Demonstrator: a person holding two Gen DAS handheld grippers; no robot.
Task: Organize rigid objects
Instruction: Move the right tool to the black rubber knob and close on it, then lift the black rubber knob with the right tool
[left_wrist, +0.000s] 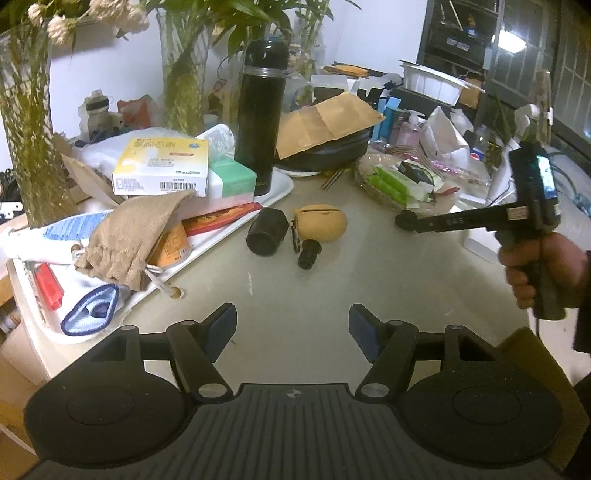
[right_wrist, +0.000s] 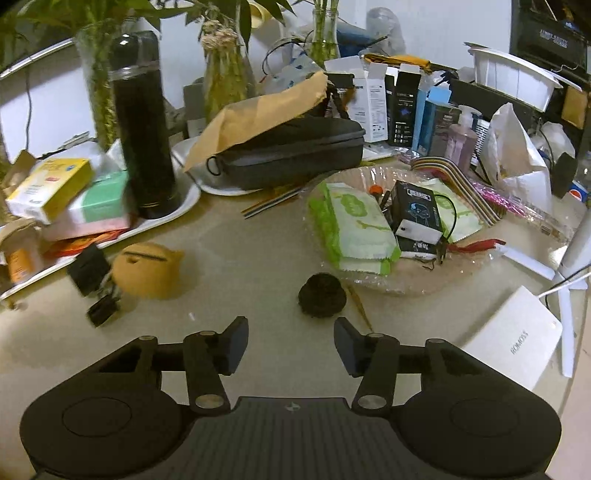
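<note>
The table is taken as the landmark. On its bare middle a yellow pouch is seen lying on its side, with a black cylinder touching or just beside it on the tray side and a small black plug just in front of both. In the right wrist view the same pouch is found toward the table's left part, and a dark round knob is seen near the middle, just in front of a clear dish filled with green packets and small boxes. A white tray is placed along the table's left edge; a black flask stands upright on it, beside stacked cartons and a cloth bag. A white power bank lies at the table's right edge. The left gripper is held over bare table with its jaws moderately apart and nothing between them. The right gripper is held just short of the knob, its jaws set narrower and empty; no contact with the knob is shown. In the left wrist view the right gripper is gripped by a hand at the table's right side, where its gap cannot be judged.
</note>
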